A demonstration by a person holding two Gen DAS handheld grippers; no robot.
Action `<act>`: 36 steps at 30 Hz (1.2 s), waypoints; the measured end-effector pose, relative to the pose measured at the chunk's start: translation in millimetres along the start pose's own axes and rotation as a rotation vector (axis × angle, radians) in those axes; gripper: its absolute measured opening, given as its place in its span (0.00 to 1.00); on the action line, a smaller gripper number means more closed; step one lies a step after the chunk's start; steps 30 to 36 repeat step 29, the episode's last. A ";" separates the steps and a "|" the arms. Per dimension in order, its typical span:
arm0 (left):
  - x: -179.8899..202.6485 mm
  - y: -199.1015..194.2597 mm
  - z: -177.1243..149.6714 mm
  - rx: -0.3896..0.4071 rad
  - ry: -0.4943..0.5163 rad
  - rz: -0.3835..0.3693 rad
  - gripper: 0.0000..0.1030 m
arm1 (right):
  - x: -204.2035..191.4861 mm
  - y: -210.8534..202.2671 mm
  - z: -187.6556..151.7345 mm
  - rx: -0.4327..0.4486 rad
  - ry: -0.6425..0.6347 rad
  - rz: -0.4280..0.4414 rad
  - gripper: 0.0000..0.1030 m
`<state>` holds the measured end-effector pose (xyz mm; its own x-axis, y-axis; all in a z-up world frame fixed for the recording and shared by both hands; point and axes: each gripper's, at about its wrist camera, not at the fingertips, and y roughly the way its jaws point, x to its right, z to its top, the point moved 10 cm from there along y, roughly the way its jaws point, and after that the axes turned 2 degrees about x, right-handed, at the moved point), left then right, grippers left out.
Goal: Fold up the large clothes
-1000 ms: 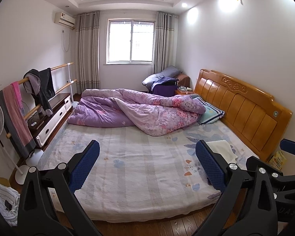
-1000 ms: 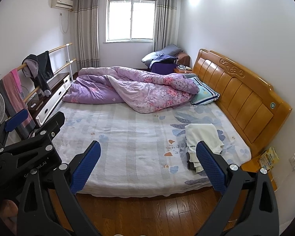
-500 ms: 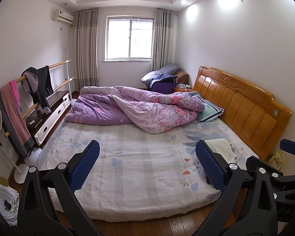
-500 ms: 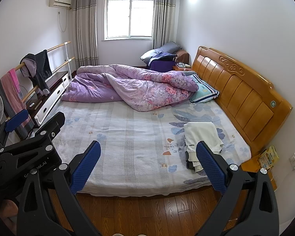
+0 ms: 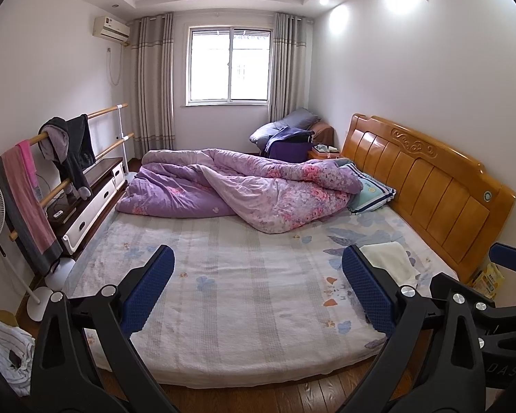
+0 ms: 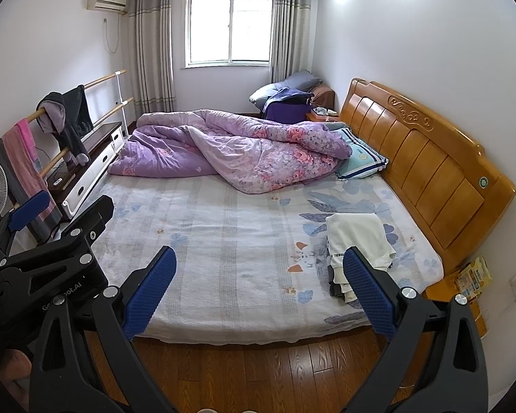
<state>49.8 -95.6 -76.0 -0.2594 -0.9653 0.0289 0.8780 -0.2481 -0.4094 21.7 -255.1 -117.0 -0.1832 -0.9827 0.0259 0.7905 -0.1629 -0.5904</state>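
Right wrist view: the right gripper [image 6: 258,292] and left gripper [image 6: 61,227] both hang empty above the floor, jaws spread wide. At two o'clock, a cream garment [image 6: 358,237] tops a small stack on the bed [image 6: 223,241]; it looks soft and limp, best pinched at two corners

Sheet [image 6: 223,241]: pale, grey stripes, blue flowers. Quilt [image 6: 244,151]: purple, pink roses. Pillow [image 6: 359,160]: teal, navy-and-white stripes. Headboard [image 6: 426,158]: orange wood. Clothes [image 6: 356,237]: cream on top, dark below. Pads [image 6: 151,287]: blue, dimpled. Floor [image 6: 258,371]: red-brown planks. Curtains [image 6: 151,48]: grey, banded.
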 end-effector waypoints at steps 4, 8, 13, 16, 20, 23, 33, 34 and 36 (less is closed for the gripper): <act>-0.9 0.0 0.6 0.001 0.003 -0.001 0.95 | -0.1 1.3 0.6 0.001 0.001 0.002 0.91; 0.3 2.0 0.1 -0.001 0.003 -0.001 0.95 | 1.7 4.4 2.7 0.001 -0.002 0.004 0.91; 0.4 5.3 0.7 -0.004 0.001 0.000 0.95 | 3.0 6.9 5.0 -0.001 -0.001 0.009 0.91; 1.0 10.9 1.2 -0.010 -0.003 0.002 0.95 | 5.2 10.9 7.9 -0.001 -0.002 0.014 0.91; 3.5 21.1 2.2 -0.017 -0.008 0.006 0.95 | 11.0 16.3 9.7 -0.004 -0.008 0.024 0.91; 3.1 23.7 3.6 -0.018 -0.009 0.008 0.95 | 15.9 20.9 10.8 -0.008 -0.011 0.032 0.91; 13.3 41.5 -4.3 -0.048 -0.038 0.021 0.95 | 27.8 34.5 10.7 -0.025 -0.016 0.056 0.91; 13.3 41.5 -4.3 -0.048 -0.038 0.021 0.95 | 27.8 34.5 10.7 -0.025 -0.016 0.056 0.91; 13.3 41.5 -4.3 -0.048 -0.038 0.021 0.95 | 27.8 34.5 10.7 -0.025 -0.016 0.056 0.91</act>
